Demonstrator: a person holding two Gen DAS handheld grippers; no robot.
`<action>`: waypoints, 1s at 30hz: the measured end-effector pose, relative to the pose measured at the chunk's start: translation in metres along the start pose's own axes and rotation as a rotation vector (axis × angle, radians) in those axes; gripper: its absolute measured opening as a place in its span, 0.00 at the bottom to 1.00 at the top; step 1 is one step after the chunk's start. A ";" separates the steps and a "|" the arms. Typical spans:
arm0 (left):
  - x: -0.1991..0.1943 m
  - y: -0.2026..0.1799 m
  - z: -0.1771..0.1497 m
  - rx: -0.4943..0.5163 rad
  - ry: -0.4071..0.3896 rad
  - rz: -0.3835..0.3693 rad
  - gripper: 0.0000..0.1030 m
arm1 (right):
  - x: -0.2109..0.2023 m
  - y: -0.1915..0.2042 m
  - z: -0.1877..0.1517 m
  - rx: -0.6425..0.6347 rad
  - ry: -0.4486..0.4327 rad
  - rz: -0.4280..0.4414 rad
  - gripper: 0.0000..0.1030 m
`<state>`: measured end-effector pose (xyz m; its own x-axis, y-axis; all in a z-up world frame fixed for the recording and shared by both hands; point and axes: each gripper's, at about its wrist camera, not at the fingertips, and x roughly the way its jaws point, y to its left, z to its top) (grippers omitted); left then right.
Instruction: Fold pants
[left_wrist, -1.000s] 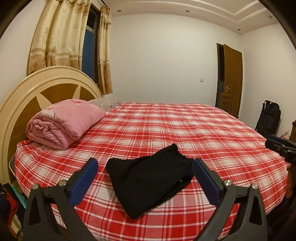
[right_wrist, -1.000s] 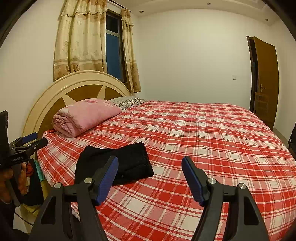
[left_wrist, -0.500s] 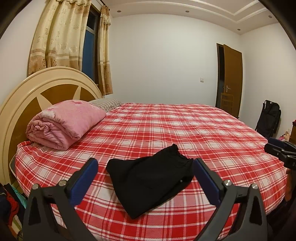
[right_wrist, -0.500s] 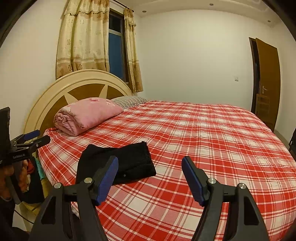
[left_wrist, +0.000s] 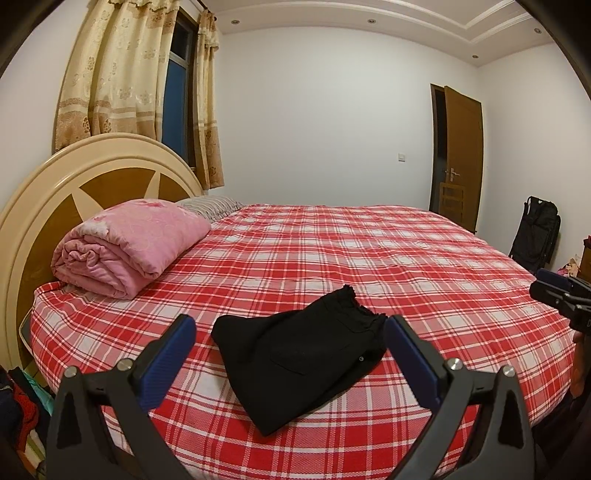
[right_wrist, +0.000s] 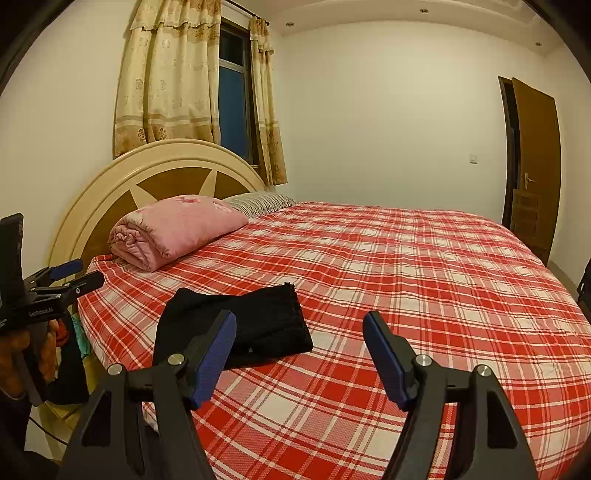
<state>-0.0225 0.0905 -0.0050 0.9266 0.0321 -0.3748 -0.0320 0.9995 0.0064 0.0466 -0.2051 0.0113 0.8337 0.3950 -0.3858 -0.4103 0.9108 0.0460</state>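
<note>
Moved: nothing is shifting since earlier.
Pants (left_wrist: 306, 358): lying folded near bed (left_wrist: 369, 258) edge.
Left gripper (left_wrist: 290, 345): hanging released.
Right gripper (right_wrist: 299, 349): hanging released.

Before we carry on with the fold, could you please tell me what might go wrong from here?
1. The folded black pants lie near the edge of the red plaid bed; a careless tug could drag them off.
2. Both the left hand-held gripper and the right hand-held gripper hover open, so pinching the plaid sheet along with the fabric seems possible.

Black pants (left_wrist: 299, 354), folded into a compact bundle, flat on the red plaid bed's near edge
</note>
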 end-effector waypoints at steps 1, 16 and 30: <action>0.000 0.000 0.000 0.000 0.000 0.000 1.00 | 0.000 0.000 0.000 0.000 -0.001 -0.001 0.70; 0.000 -0.001 0.001 0.001 0.009 0.000 1.00 | -0.002 0.003 -0.001 -0.019 -0.007 -0.002 0.70; -0.004 0.001 0.005 -0.016 -0.019 0.008 1.00 | 0.003 0.001 -0.004 -0.030 0.001 -0.002 0.70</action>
<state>-0.0240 0.0917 0.0010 0.9333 0.0402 -0.3568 -0.0451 0.9990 -0.0054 0.0470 -0.2036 0.0068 0.8344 0.3931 -0.3865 -0.4196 0.9075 0.0171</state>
